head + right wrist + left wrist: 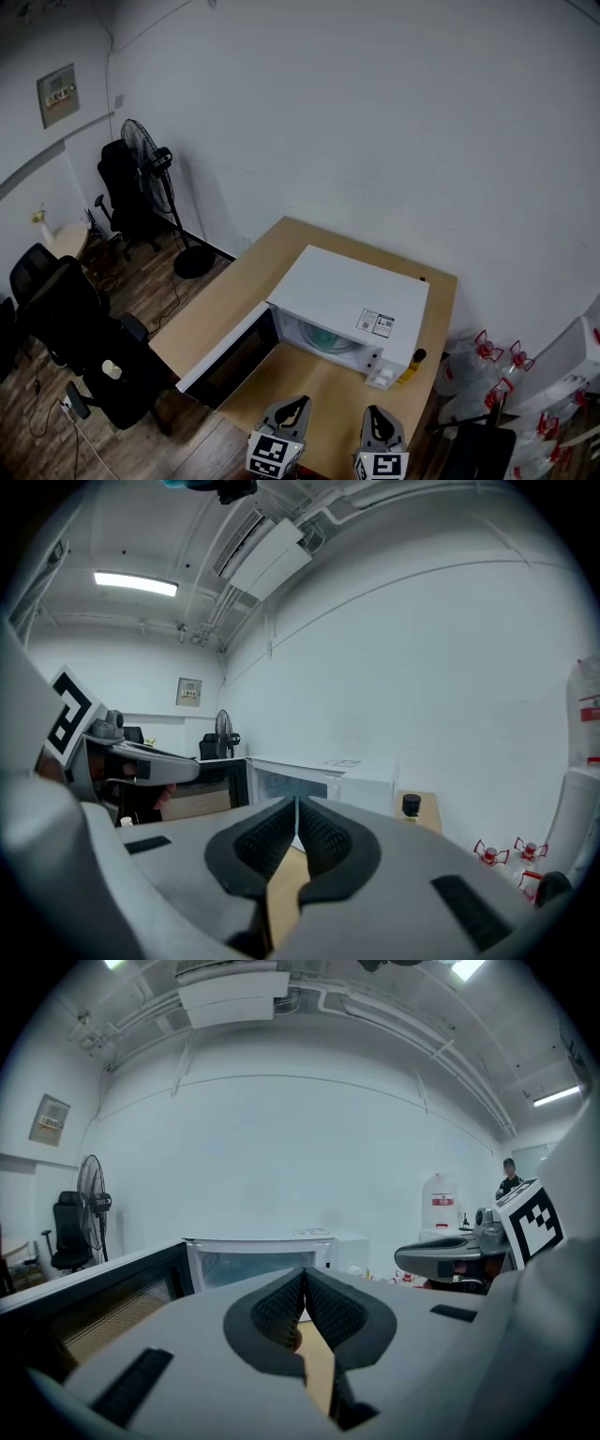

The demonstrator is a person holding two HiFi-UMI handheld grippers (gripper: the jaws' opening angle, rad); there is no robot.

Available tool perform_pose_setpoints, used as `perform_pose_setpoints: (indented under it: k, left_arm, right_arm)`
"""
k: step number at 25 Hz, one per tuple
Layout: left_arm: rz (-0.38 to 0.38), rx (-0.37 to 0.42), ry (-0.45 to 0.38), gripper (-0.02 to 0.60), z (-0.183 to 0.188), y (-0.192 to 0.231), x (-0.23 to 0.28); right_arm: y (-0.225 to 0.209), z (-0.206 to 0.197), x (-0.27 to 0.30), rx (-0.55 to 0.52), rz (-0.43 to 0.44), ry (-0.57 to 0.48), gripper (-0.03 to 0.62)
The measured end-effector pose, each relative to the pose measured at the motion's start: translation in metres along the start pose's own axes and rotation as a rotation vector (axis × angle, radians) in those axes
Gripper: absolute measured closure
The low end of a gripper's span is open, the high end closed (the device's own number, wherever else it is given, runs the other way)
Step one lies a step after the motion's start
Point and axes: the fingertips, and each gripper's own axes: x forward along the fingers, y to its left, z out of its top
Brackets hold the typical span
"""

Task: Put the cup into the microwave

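A black fan (141, 150) stood on the floor far off to the left of the table, with black chairs (70, 319) near it.

The wooden table (216, 305) had a bare left half. The microwave door (230, 356) hung wide open and reached out toward the table's left edge. The white microwave (352, 291) sat on the right half of the table, close to the right edge. Inside it there was a pale green round thing (325, 337). It looked like the cup, but it was too small to be sure.

The left gripper (298, 403) was over the near edge of the table and pointed at the open microwave. In the left gripper view, the left gripper (305, 1279) had its two dark fingers (279, 1312) pressed together, with nothing between them. The microwave (262, 1255) was just ahead of it.

The right gripper (376, 414) was beside it, also at the near edge, in front of the microwave's right end. In the right gripper view, the right gripper (296, 803) had its fingers (323, 836) squeezed together too, and it held nothing.

A small black-topped bottle (419, 356) stood at the table's right edge, just beside the microwave. Big clear water jugs (478, 361) with red taps stood on the floor past that edge.
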Motion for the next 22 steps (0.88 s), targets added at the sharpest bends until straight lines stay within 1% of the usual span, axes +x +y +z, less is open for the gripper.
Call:
perform_pose_setpoints:
  k: [7, 15, 22]
  left_arm:
    - [-0.004, 0.000, -0.008, 0.558, 0.0018, -0.0016, 0.0012]
    - [-0.005, 0.001, 0.005, 0.558, -0.0012, 0.0006, 0.0025]
    - [-0.001, 0.000, -0.002, 0.558, 0.0041, -0.0009, 0.0044]
  right_arm:
    - [-0.0021, 0.0022, -0.0016, -0.007, -0.007, -0.012, 0.569]
    - [-0.0004, 0.0012, 0.0003, 0.004, -0.003, -0.007, 0.569]
    - [-0.0030, 0.0053, 0.0010, -0.002, 0.002, -0.018, 0.569]
